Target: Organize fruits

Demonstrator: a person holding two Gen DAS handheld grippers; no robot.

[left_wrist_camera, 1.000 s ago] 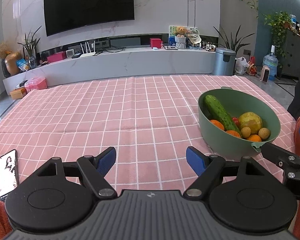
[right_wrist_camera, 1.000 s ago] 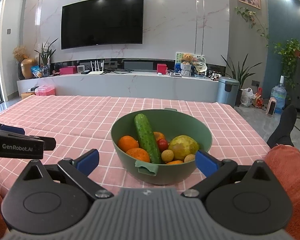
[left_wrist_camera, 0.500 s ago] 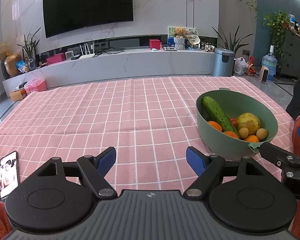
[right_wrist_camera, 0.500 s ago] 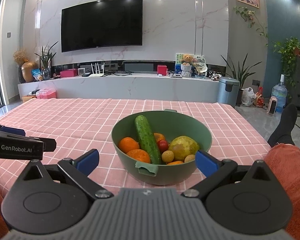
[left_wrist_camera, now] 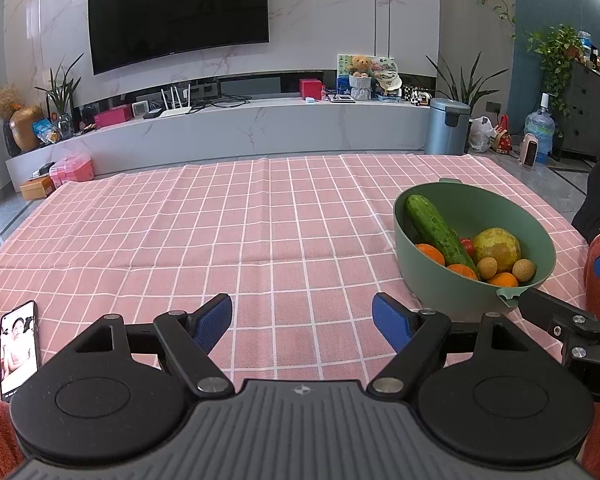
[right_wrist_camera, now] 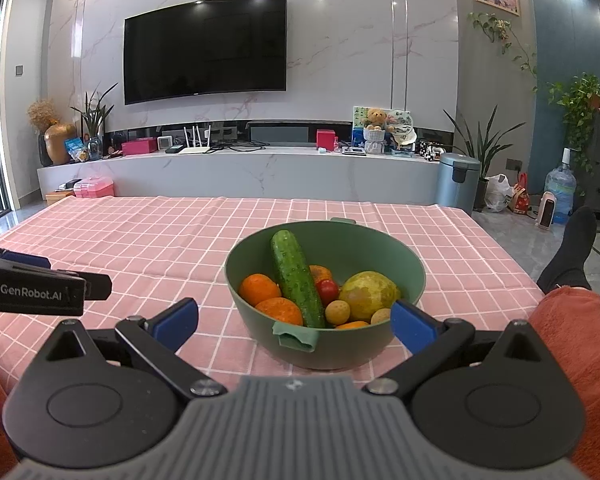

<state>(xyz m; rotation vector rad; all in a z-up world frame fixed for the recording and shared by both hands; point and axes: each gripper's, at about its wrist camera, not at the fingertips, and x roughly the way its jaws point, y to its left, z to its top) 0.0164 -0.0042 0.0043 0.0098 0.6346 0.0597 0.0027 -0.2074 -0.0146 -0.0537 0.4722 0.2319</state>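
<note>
Sitting on the right part of a pink checked cloth (left_wrist_camera: 228, 232), a green bowl (right_wrist_camera: 404, 264) holds all the fruit in view. A long cucumber (right_wrist_camera: 296, 278) leans against the bowl's far wall and runs down toward its near rim. To the cucumber's left lie two oranges (right_wrist_camera: 259, 289), one behind the other. To its right sit a small red tomato (right_wrist_camera: 327, 289), a large yellow-green pear (right_wrist_camera: 369, 294) and a few small round tan fruits (right_wrist_camera: 337, 312). A further orange shows at the near rim.

The right gripper (right_wrist_camera: 294, 322) hangs just in front of the bowl, low over the cloth, its jaws wide apart and empty. Its blue pads (right_wrist_camera: 176, 318) flank the bowl's near side, and the right pad overlaps the bowl's edge in the right wrist view; whether it touches cannot be told.

The left gripper (left_wrist_camera: 302, 322) hovers over bare cloth to the left of the bowl, its jaws also spread wide with nothing between them. From the right wrist view its black body juts in at the left edge.

A phone (left_wrist_camera: 18, 346) with a lit screen lies on the cloth at the near left. Orange-red sleeves (right_wrist_camera: 580, 344) frame both views, and a foot in a dark sock (left_wrist_camera: 596, 204) rests beyond the cloth's right edge. A television (right_wrist_camera: 206, 46) hangs on the marble wall behind.
</note>
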